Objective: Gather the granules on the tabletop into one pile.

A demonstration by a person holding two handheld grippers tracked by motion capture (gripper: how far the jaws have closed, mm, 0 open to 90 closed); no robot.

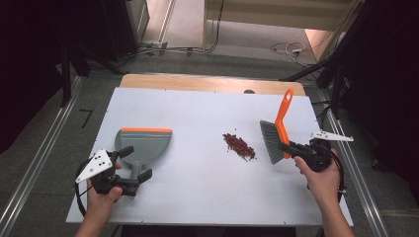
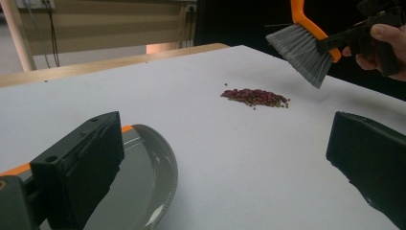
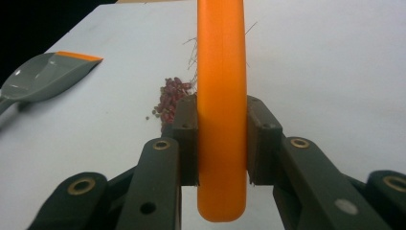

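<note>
At a white table [image 1: 197, 192], I hold 2 grippers over a sweeping job barely begun; my right gripper [image 1: 291, 147] is clamped tight on the orange handle of the brush [image 1: 276, 133], its jaws pressing both sides of the handle in the right gripper view, bristles hanging just above the table to the right of the beans [image 1: 239, 146]; my left gripper [image 1: 138, 165] stands wide open astride the handle of the dustpan [image 1: 144, 143], jaws not pressing on it, so nothing is held there. The pan lies flat at the left, its orange lip facing away from me; the beans sit in 1 small heap near the table's middle, well apart from the pan and near the brush.

By my reading, only the brush pickup is done; the pan is not yet gripped, no bean has been swept, and the whole heap has still to cross the bare stretch to the pan. Nothing lies between heap and pan; cables [image 1: 291, 48] trail on the floor beyond the far edge, out of the way.
</note>
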